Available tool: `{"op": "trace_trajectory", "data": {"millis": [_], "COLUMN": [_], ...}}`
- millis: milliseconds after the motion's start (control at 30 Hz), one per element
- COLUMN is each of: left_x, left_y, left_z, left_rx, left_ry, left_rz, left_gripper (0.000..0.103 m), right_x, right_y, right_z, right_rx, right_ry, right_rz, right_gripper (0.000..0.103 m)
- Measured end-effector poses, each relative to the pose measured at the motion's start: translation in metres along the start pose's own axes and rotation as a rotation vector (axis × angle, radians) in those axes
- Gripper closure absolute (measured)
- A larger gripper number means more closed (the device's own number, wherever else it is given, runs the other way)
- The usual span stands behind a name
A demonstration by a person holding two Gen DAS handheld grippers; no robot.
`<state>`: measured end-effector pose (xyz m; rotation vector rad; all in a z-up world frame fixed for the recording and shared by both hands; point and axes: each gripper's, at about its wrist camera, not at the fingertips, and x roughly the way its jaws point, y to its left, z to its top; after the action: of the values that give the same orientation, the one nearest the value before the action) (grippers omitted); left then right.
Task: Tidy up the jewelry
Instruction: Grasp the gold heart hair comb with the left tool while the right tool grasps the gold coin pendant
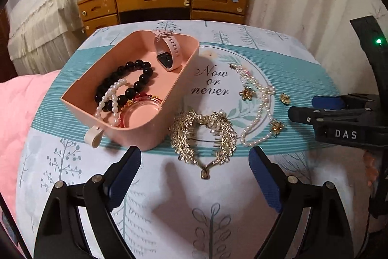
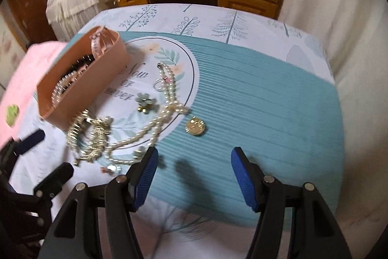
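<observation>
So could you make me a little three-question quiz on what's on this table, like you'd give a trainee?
1. True or false: the black bead bracelet lies in the pink box.
2. Which lies outside the box? A) watch B) gold leaf piece C) red bangle
3. Fill in: both the left hand-held gripper and the right hand-held gripper are ____ and hold nothing.

Key: 1 true; 2 B; 3 open.
</observation>
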<state>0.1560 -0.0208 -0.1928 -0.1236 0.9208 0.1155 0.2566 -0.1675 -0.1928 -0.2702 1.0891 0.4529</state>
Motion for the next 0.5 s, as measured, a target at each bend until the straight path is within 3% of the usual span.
{"op": "trace_trajectory", "data": {"millis": [100,267,500], "left_x": [0.009,0.018,0.034], "left_y": [-0.003,-0.009,-0.019], "left_z": [0.001,0.003,0.001], "left_rx": [-0.012,-0.007,0.054], "left_ry": [0.015,0.015,0.050], "left_rz": [0.002,0.028,0.089], "left_gripper": [0.014,0.014,0.014], "right_x": [0.006,0.015,0.016], "right_y": [-0.001,-0.001,0.002], "right_z": [0.000,-0.001,-0.001], "right_rx": [-0.024,-0.045,-0.069], "right_ry": [-0.005,-0.018,-0.064], "right_rz": [0.007,0.005,0.009], "right_gripper": [0.041,0.051,0.052]}}
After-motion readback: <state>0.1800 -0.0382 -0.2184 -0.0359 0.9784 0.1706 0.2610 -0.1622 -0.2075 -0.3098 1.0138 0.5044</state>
